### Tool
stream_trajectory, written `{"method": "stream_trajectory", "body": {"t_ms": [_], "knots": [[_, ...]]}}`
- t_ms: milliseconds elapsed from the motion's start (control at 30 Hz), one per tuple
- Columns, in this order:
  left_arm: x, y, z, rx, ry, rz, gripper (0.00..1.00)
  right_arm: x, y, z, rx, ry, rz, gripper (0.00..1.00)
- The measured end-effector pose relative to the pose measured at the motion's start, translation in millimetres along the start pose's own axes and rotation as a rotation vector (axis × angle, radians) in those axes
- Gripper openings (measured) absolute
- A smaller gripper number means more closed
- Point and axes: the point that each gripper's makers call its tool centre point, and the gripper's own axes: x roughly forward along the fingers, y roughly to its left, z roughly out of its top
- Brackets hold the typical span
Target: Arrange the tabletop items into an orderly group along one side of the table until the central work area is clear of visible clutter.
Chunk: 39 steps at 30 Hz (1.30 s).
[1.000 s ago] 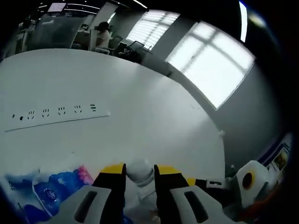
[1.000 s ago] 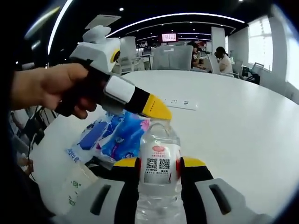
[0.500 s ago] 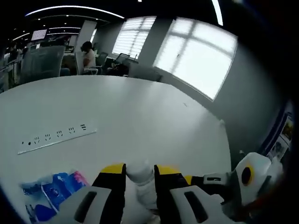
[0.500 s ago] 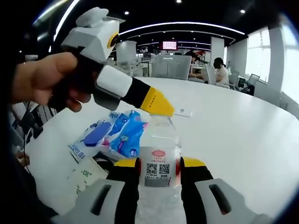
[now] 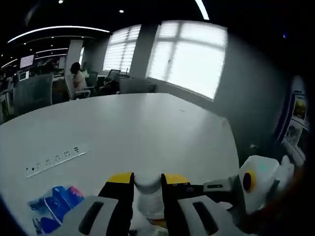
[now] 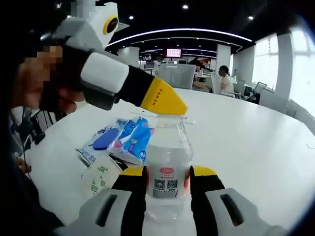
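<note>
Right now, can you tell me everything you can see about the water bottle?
The water bottle is clear plastic, standing upright, with a white label that has a red mark and square codes on it. The right gripper squeezes its body from both sides, and the left gripper pinches its white cap from above. It seems to be lifted above the white table, though its bottom is hidden. Behind it lie blue tissue packs.
</note>
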Motion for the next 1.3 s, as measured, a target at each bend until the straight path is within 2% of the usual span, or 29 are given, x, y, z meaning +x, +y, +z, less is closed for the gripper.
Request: {"method": "stream_trajectory", "body": {"t_ms": [267,500,600,800,1033,1067,1233,1300], "knots": [[-10,-33.7,-3.3,0.140,-0.029,-0.039,0.19,-17,0,-8.3,0.007,-0.005,-0.021,0.29],[-13,-53.1,-10.0,0.197,-0.022,-0.085,0.20,-28,1,-15.8,0.013,0.000,-0.038,0.30],[-14,-61.3,-14.0,0.253,-0.007,-0.104,0.20,-33,3,-18.5,0.007,0.004,-0.041,0.30],[-17,-71.1,-22.2,0.266,0.006,-0.125,0.21,-38,7,-22.3,-0.016,0.008,-0.048,0.31],[-19,-71.7,-20.9,0.273,-0.005,-0.142,0.23,-41,6,-24.8,-0.047,0.025,-0.050,0.31],[-21,-69.5,-16.5,0.259,-0.026,-0.150,0.24,-41,6,-24.5,-0.047,0.028,-0.050,0.31],[-32,-56.6,-11.3,0.243,-0.053,-0.158,0.38,-53,5,-18.2,-0.028,0.011,-0.049,0.30],[-36,-53.0,-12.1,0.240,-0.062,-0.168,0.39,-57,5,-14.1,-0.025,0.001,-0.051,0.29]]}}
